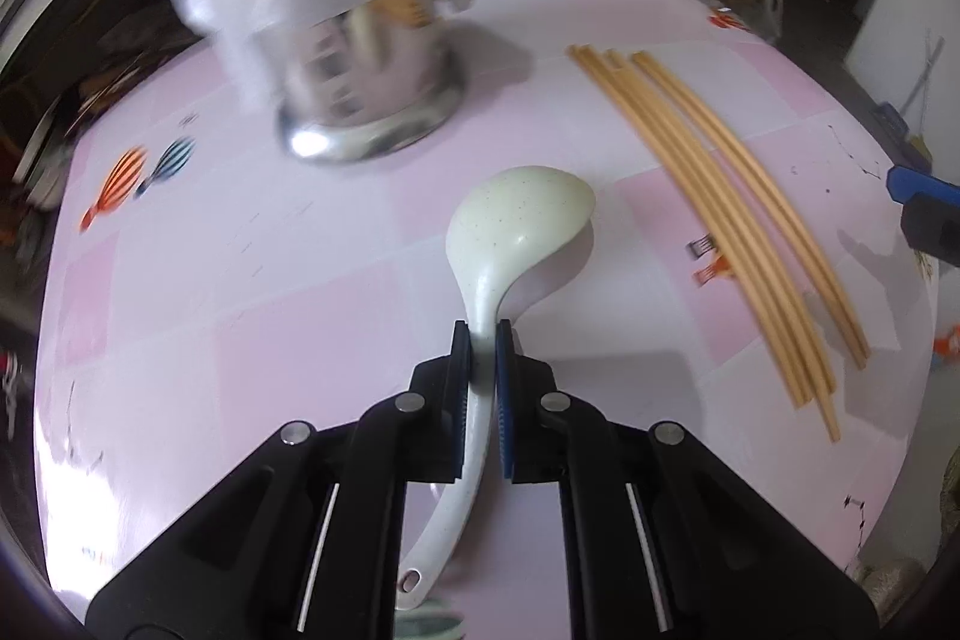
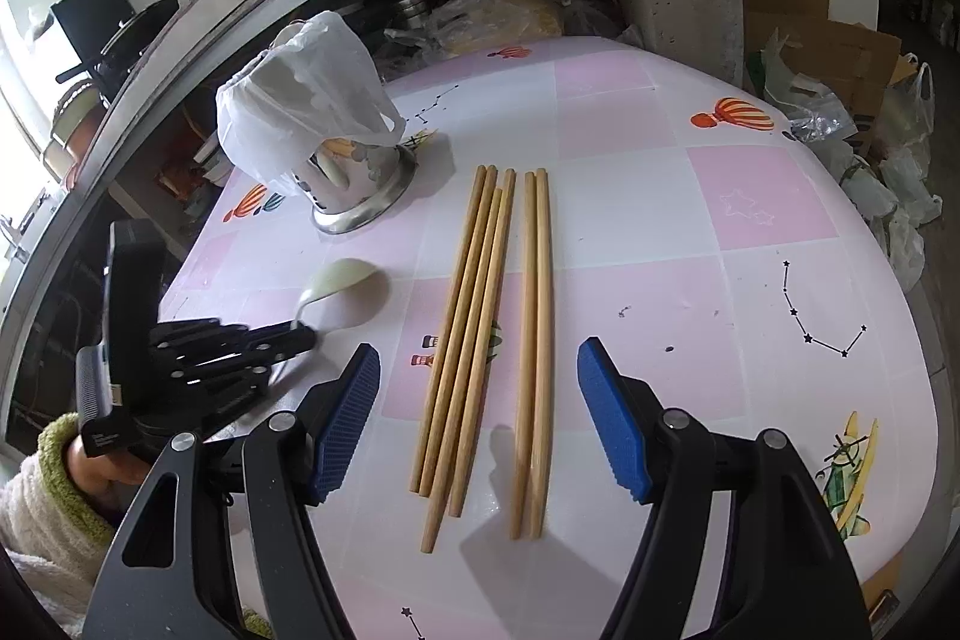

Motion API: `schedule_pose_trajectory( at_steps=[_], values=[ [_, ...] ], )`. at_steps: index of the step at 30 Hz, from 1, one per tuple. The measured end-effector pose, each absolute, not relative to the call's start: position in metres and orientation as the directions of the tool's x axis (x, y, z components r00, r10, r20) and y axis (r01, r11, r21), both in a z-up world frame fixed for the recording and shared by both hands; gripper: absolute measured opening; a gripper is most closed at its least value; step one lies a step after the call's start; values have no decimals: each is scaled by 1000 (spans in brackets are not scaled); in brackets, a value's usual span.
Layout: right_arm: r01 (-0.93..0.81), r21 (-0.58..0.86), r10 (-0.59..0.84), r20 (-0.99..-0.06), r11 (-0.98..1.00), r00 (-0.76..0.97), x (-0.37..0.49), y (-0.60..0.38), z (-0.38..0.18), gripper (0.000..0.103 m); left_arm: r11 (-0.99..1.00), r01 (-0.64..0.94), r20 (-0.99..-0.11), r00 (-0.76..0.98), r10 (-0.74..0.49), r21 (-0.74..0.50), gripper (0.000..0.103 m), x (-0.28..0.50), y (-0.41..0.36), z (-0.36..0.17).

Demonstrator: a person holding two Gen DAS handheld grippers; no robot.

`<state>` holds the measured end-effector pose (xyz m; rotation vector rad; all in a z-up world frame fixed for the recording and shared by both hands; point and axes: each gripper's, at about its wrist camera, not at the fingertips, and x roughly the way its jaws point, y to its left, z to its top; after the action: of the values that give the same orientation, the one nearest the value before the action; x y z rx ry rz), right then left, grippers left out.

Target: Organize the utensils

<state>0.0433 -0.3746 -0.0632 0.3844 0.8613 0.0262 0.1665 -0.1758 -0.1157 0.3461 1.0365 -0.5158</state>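
Left gripper (image 1: pixel 483 340) is pinching the speckled plastic rice spoon (image 1: pixel 516 220) at its neck on the pink table (image 1: pixel 240 310). Looks light, stiff, kinda slick, so gripping near the bowl seems smart. Right gripper (image 2: pixel 479 418) hangs spread over the chopsticks (image 2: pixel 480 316).
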Motion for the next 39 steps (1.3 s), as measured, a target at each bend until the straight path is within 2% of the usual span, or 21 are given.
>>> schedule_pose_trajectory(
  at_steps=[10, 12, 14, 16, 18, 19, 22, 26, 30, 34, 39],
  values=[
    [98, 339, 199, -736, 936, 647, 48, -361, -63, 67, 892, 450, -890, 421, -174, 39, 8, 153, -126, -110],
    [94, 338, 201, -737, 936, 646, 48, -359, -63, 67, 892, 450, -883, 436, -174, 47, 11, 148, -123, -109],
    [91, 336, 201, -738, 938, 645, 48, -357, -63, 67, 894, 446, -871, 454, -188, 39, 26, 145, -118, -104],
    [90, 335, 202, -738, 938, 644, 48, -356, -63, 67, 897, 441, -853, 478, -210, 26, 52, 145, -117, -98],
    [90, 335, 201, -738, 938, 644, 47, -356, -62, 67, 901, 433, -828, 511, -232, 15, 67, 143, -113, -90],
    [91, 334, 200, -738, 938, 645, 47, -356, -62, 67, 902, 433, -820, 518, -244, 5, 73, 145, -113, -88],
    [90, 334, 201, -738, 938, 644, 47, -355, -62, 67, 905, 424, -805, 519, -285, -47, 83, 147, -105, -83],
    [87, 332, 202, -738, 939, 643, 47, -354, -62, 67, 912, 391, -790, 516, -332, -128, 84, 151, -90, -81],
    [86, 331, 202, -739, 940, 643, 47, -354, -62, 67, 898, 360, -761, 499, -416, -254, 90, 157, -75, -81],
    [86, 332, 202, -739, 940, 643, 47, -353, -62, 67, 866, 317, -735, 460, -498, -387, 90, 161, -66, -82],
    [83, 330, 202, -738, 940, 644, 47, -351, -61, 67, 851, 292, -713, 465, -525, -436, 93, 160, -62, -77]
  ],
)
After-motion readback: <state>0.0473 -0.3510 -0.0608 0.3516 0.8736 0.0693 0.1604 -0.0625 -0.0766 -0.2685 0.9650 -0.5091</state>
